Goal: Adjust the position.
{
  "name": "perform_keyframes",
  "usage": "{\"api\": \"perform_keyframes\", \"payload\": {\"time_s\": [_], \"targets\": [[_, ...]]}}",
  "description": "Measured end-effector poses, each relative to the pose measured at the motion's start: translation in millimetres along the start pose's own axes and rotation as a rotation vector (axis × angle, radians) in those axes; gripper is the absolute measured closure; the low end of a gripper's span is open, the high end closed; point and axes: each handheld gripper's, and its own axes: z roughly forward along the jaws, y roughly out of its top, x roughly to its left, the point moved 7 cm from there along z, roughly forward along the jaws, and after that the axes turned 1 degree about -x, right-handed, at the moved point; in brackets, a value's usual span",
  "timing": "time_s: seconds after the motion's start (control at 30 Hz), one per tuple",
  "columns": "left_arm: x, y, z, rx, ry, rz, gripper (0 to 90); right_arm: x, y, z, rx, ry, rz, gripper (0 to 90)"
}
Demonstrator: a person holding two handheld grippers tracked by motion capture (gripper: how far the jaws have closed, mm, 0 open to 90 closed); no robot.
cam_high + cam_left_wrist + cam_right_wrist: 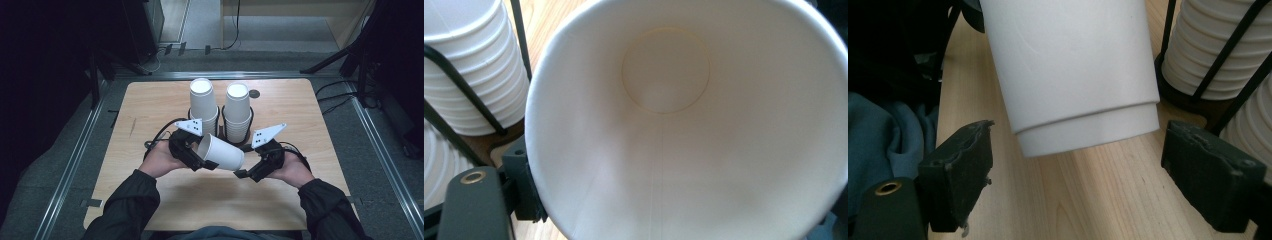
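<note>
From the high view, one white paper cup (pixel 221 151) is lying on its side in the air, above the near middle of the wooden table (pixel 150 107). The left gripper (pixel 196 155) holds it by the wide open end. The right gripper (pixel 243 173) waits just beside the small bottom end, with its jaws apart. Behind them, on the far side of the table, two tall stacks of cups (pixel 221 111) stand upside down in a black wire rack (pixel 249 142). I think one cup is out of the stacks, and it is about to be passed to the other gripper or set down. That part is not done yet.

In the left gripper view, we look right into the cup (pixel 684 115). It is smooth and creamy inside, with a round flat bottom and a thin seam line. A black jaw presses on its rim at the left. The ribbed stack (pixel 471 65) sits at the left behind thin black wires.

In the right gripper view, the cup (pixel 1073 75) is plain, matte white, with a little step near its bottom. Two black, rough jaws stand wide on each side of it and do not touch it. The table has pale wood grain.
</note>
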Motion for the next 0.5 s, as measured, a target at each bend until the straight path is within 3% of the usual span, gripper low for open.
{"api": "perform_keyframes", "payload": {"time_s": [0.07, 0.2, 0.33, 0.5], "targets": [[2.3, 0.0, -0.1, 0.024, 0.023, 0.019, 14.4, -0.1, -1.7, 1.0, 0.012, -0.004, 0.003, 13.8], [4.4, -0.9, 0.1, 0.028, 0.011, 0.020, 14.4, -1.6, -3.0, 0.8, 0.016, -0.015, -0.003, 13.8], [13.7, -7.8, 3.6, 0.098, 0.049, 0.031, 14.4, -7.2, -5.6, -0.1, 0.021, -0.036, 0.000, 13.9], [15.7, -9.1, 8.1, 0.122, 0.042, 0.037, 14.4, -9.3, -6.7, 1.6, 0.025, -0.049, 0.005, 14.0]]}}
